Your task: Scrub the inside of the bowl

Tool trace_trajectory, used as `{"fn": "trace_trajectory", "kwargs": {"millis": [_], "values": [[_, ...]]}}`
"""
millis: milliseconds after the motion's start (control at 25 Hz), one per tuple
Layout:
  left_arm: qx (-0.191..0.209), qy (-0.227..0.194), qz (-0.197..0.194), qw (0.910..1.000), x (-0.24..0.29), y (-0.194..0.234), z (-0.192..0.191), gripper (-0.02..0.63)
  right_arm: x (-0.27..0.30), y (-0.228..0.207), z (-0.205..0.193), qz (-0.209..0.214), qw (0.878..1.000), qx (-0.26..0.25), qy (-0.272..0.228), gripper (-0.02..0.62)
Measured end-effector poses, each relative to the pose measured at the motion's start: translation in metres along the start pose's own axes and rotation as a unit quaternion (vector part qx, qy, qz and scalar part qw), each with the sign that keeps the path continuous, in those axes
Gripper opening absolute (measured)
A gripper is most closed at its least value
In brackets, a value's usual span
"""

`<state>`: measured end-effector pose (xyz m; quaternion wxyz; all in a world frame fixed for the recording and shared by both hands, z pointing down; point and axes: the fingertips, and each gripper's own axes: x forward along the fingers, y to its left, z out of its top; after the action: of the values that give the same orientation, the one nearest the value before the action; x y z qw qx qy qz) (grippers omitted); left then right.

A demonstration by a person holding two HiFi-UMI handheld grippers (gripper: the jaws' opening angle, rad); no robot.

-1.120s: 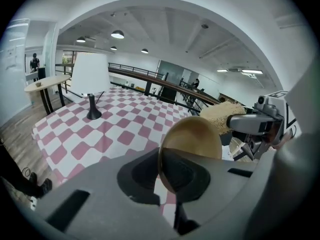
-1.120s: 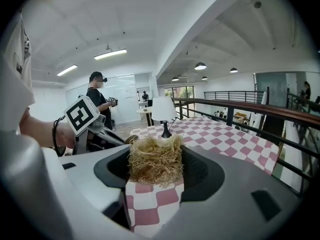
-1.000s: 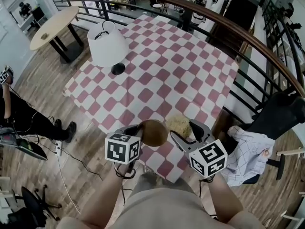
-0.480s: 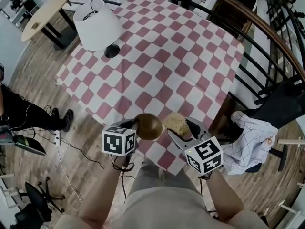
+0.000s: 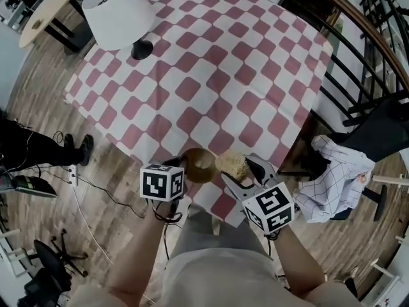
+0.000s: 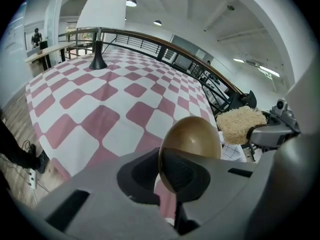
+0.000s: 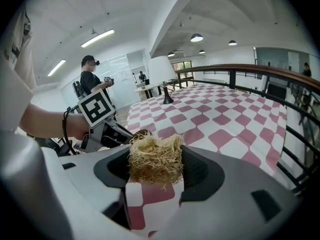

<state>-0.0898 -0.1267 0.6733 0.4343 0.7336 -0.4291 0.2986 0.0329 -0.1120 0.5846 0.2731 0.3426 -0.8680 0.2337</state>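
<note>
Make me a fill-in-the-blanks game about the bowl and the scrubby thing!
1. The left gripper pinches the rim of the brown ____.
2. The other gripper, the ____ one, squeezes the straw-like scrubber.
3. The lamp on the checked table has a ____ shade.
Missing words: bowl, right, white.

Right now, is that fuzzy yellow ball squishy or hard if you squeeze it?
Probably squishy: the scrubber is a loose tangle of thin fibres gripped by the right tool. Likely light too, being mostly air. Rough, so hardly slippery.
</note>
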Motion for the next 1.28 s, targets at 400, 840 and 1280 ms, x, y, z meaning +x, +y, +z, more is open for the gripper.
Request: {"fn": "trace_trajectory", "kwargs": {"millis": [400, 840, 1280], "values": [[-0.029, 0.014, 0.01, 0.9994, 0.02, 0.018, -0.016, 0.021, 0.008, 0.009, -0.028, 0.007, 0.999, -0.009, 0.032, 0.261], [-0.025, 0.016, 0.005, 0.9996, 0.025, 0.016, -0.018, 0.029, 0.002, 0.017, -0.033, 0.008, 0.999, -0.009, 0.034, 0.261], [-0.016, 0.015, 0.01, 0.9997, 0.016, 0.015, -0.021, 0.08, -0.01, 0.024, -0.029, 0.013, 0.999, -0.017, 0.03, 0.261]]}}
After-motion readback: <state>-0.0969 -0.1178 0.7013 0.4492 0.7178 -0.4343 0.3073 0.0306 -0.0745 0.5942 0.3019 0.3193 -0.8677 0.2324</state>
